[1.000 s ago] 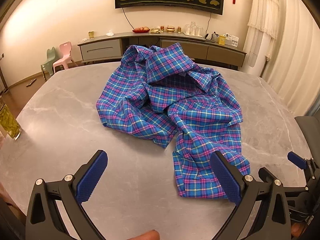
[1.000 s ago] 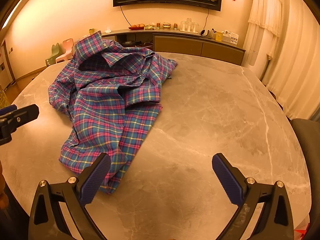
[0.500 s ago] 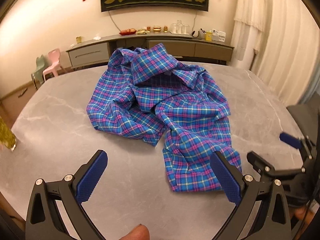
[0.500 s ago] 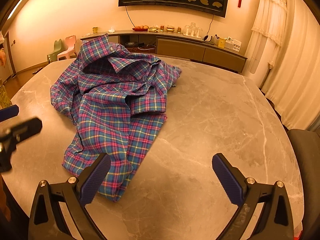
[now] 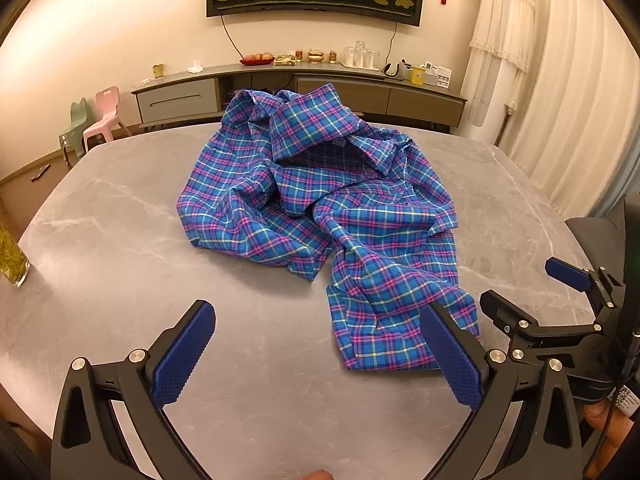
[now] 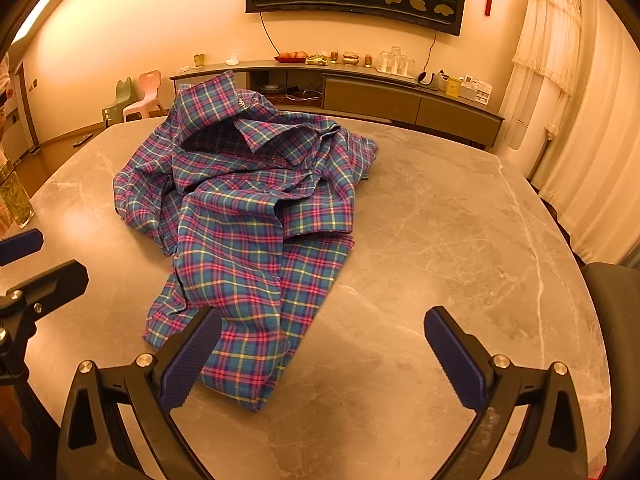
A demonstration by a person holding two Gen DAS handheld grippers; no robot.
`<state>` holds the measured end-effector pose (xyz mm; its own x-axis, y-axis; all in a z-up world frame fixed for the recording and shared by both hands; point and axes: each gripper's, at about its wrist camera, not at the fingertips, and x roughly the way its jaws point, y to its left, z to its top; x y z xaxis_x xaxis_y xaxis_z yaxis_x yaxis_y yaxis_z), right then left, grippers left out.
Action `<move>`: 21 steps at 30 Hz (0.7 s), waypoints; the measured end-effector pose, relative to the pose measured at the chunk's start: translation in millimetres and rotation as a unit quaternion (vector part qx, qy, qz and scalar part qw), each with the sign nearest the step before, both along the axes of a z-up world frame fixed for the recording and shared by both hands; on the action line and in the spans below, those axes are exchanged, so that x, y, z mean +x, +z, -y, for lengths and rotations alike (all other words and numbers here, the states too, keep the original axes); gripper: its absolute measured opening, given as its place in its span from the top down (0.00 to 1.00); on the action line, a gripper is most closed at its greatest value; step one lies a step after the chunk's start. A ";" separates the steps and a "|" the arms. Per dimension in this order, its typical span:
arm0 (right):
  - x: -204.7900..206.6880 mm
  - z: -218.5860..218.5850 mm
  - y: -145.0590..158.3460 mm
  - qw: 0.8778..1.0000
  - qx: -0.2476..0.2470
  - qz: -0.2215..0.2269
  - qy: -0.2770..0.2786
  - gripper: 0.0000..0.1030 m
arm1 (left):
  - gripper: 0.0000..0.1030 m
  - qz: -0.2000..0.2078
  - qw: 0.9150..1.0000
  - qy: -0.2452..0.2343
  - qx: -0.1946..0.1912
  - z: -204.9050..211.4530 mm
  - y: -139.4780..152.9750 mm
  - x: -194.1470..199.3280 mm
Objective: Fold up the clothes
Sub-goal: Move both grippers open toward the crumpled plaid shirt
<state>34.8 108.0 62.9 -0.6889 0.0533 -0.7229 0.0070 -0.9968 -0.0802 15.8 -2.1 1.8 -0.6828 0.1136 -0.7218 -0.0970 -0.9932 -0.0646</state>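
On the grey marble table (image 5: 120,280) I see a crumpled plaid shirt (image 5: 320,208); my left gripper (image 5: 320,352) and right gripper (image 6: 320,348) both gape, holding nothing.

The shirt (image 5: 320,216) is spread on the table (image 5: 120,264), ahead of the left gripper (image 5: 320,354) and ahead-left of the right gripper (image 6: 320,354). A sideboard (image 6: 400,96) is placed behind the table.

Cream walls (image 5: 100,32), long sideboard (image 5: 304,80), pale curtains (image 6: 592,152).
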 end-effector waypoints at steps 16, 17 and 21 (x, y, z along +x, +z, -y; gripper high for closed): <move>-1.7 9.3 3.5 1.000 0.002 -0.003 0.011 0.01 | 0.02 -0.006 1.000 0.002 0.002 -0.9 4.1 3.7; -1.8 9.8 3.4 1.000 0.002 -0.003 0.011 0.01 | 0.02 -0.006 1.000 0.004 0.001 -0.2 5.3 3.6; -1.9 11.7 3.3 1.000 0.003 -0.003 0.013 0.01 | 0.07 -0.007 1.000 0.010 0.002 2.6 6.9 3.1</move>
<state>32.9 96.3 66.2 -0.6946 0.0395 -0.7183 0.0325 -0.9957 -0.0862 18.9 -4.7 8.7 -0.6942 0.1027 -0.7124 -0.0785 -0.9947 -0.0668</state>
